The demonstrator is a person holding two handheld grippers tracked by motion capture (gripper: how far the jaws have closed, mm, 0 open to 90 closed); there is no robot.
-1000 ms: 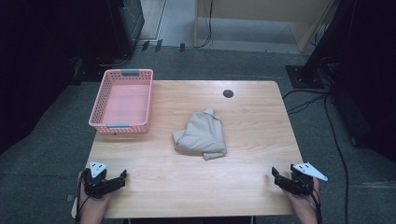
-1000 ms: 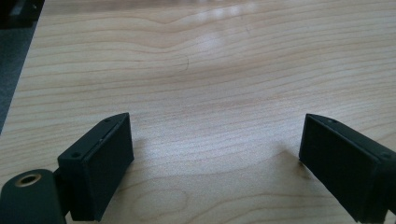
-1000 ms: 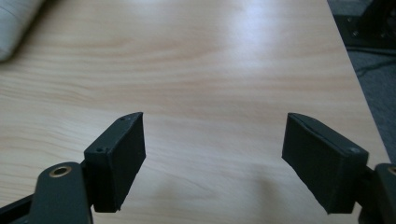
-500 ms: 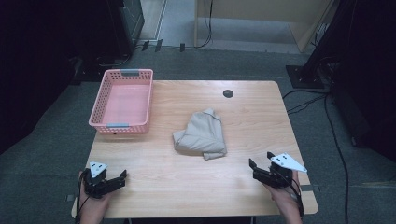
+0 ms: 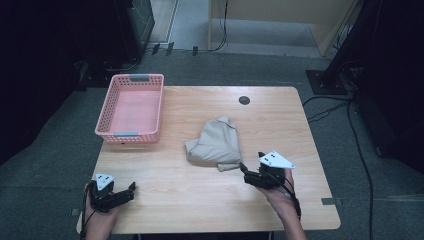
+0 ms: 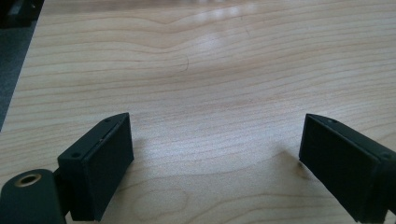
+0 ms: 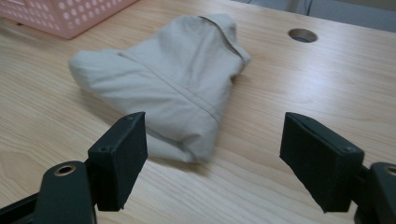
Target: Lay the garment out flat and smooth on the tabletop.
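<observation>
One soft, light beige cloth point(image 5: 216, 144) lies bunched at the table's point(image 5: 200, 200) centre, with the pink basket point(image 5: 131, 107) at its 10 o'clock. Your right gripper point(image 5: 243, 172), jaws spread and empty, sits at its 5 o'clock corner. Expect it to sag and unfold: pinch a thick folded edge there. Your left gripper point(image 5: 131, 189) rests wide open.

I count one crumpled beige cloth garment point(image 5: 216, 145), one pink perforated plastic basket point(image 5: 131, 109), one wooden counter point(image 5: 190, 190) with a single round cable hole point(image 5: 244, 100), and two black hand-held grippers: left hand-held gripper point(image 5: 131, 188), right hand-held gripper point(image 5: 244, 171).
</observation>
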